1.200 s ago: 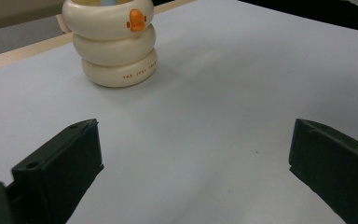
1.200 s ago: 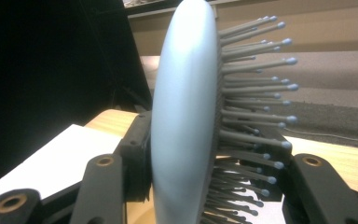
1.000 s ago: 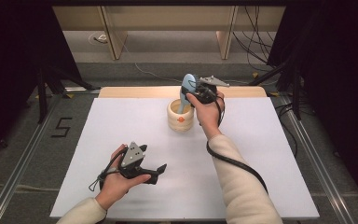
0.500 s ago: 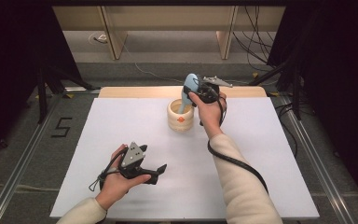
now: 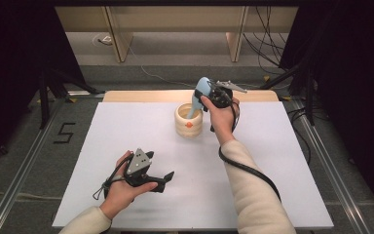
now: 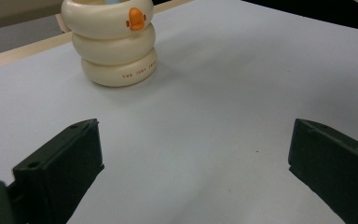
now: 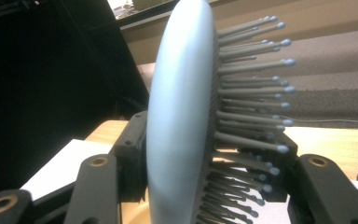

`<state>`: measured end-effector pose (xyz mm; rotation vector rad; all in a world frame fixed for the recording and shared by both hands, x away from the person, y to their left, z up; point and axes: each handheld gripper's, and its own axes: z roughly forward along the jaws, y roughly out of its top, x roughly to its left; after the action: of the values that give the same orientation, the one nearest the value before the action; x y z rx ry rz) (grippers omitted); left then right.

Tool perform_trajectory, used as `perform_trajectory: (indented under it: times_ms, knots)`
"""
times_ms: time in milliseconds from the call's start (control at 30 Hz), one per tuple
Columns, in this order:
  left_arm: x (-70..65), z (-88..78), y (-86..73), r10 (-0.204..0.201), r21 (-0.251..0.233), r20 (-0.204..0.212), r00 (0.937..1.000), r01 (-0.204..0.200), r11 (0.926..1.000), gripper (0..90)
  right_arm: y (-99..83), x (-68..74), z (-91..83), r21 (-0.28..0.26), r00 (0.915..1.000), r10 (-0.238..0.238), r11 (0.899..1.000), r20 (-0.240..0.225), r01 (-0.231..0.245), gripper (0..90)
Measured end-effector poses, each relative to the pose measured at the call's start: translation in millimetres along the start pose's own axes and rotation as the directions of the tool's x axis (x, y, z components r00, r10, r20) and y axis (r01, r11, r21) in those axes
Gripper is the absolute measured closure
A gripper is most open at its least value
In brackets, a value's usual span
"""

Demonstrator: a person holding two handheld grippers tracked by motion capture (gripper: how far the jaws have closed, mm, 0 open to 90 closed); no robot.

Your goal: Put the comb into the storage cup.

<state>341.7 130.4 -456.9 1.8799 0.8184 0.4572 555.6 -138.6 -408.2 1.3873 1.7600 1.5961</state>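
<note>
Between our right gripper's [image 7: 200, 158] jaws we pinch a pale blue hairbrush [image 7: 182, 116] by its head; the jaws have just been easing apart. Below that gripper, the handle dips into a cream ringed cup [image 5: 189, 119]. Nearer us, our left gripper [image 6: 191, 172] rests spread wide on the white tabletop [image 5: 282, 161].

A white worktop [image 5: 126, 131] with a pale wooden far edge stands on grey carpet [image 5: 24, 161] — a black "5" [image 5: 64, 132] is marked on the floor well left of the left tongs [image 5: 160, 181]. Metal rails [image 5: 321, 161] flank the worktop. Beyond the right tongs [image 5: 200, 92], pale wooden furniture legs [image 5: 118, 34] and loose cables [image 5: 268, 34] — dark curtains close both sides.
</note>
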Motion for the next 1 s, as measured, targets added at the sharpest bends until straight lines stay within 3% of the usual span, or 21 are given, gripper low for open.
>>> perform_trajectory:
  times_ms: [833,1000]
  knots:
    - [0.4,0.6,-0.5,-0.003,0.003,-0.006,1.0,0.003,1.0,2.9,0.5,-11.1,-4.1,0.016,0.9984,0.056,0.998,0.001,-0.056,42.2]
    - [0.4,0.7,-0.5,-0.004,0.001,-0.007,1.0,0.004,1.0,3.0,-0.3,-12.0,-4.4,0.02,0.9988,0.049,0.999,0.001,-0.049,39.8]
